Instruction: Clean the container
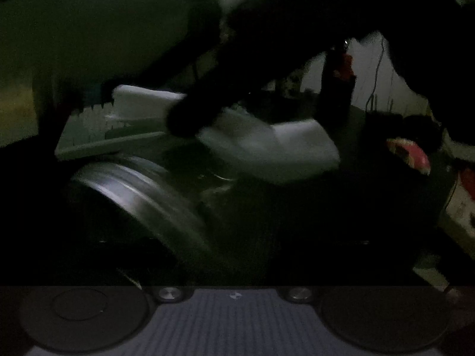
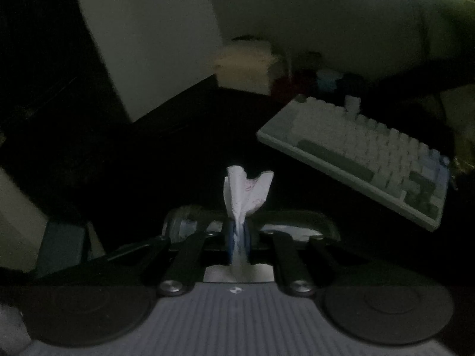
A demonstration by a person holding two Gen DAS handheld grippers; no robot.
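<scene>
The scene is very dark. In the right wrist view my right gripper (image 2: 239,237) is shut on a white tissue (image 2: 246,190) that sticks up between the blue pads. In the left wrist view a round metal container (image 1: 139,195) lies close in front, blurred. The left gripper's fingers are lost in the dark, so I cannot tell how they stand or whether they hold the container. A dark arm (image 1: 225,68) crosses above it, with white tissue or paper (image 1: 273,151) just below the arm.
A white keyboard (image 2: 365,154) lies on the dark desk at the right; it also shows in the left wrist view (image 1: 86,130). A beige box (image 2: 243,62) stands at the back. A red and white object (image 1: 411,154) sits at the right.
</scene>
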